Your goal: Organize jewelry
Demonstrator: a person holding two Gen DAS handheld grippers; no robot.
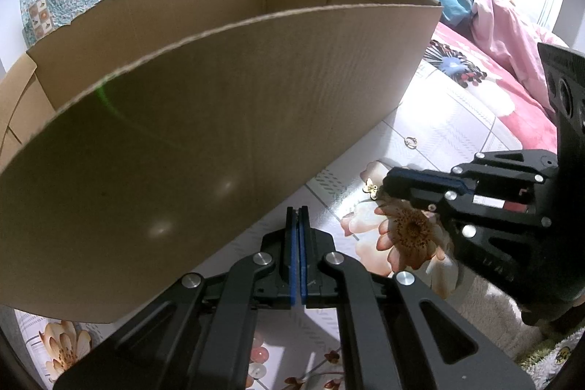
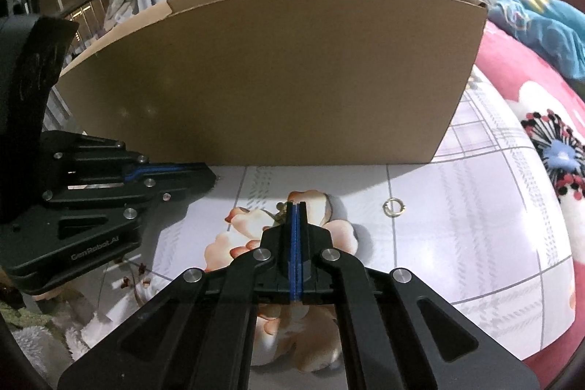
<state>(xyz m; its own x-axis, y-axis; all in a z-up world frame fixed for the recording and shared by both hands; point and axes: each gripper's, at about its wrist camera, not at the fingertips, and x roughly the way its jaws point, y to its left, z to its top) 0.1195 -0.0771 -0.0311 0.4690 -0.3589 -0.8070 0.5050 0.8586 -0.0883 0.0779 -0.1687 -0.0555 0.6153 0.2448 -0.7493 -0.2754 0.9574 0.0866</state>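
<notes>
On the left, the left gripper [image 1: 298, 209] hangs low over the floral bedsheet [image 2: 457, 225] with its blue pads pressed flat together and nothing between them, its tips just short of the near wall of the open cardboard box [image 1: 226, 105]. To its right, the right gripper [image 2: 296, 204] is likewise clenched, its tips touching or just over a small gold butterfly-shaped piece of jewelry [image 1: 372, 189] lying on a printed flower; whether it is pinched cannot be told. Further right, a gold ring [image 2: 393, 207] lies alone on the sheet, near the box's right corner.
</notes>
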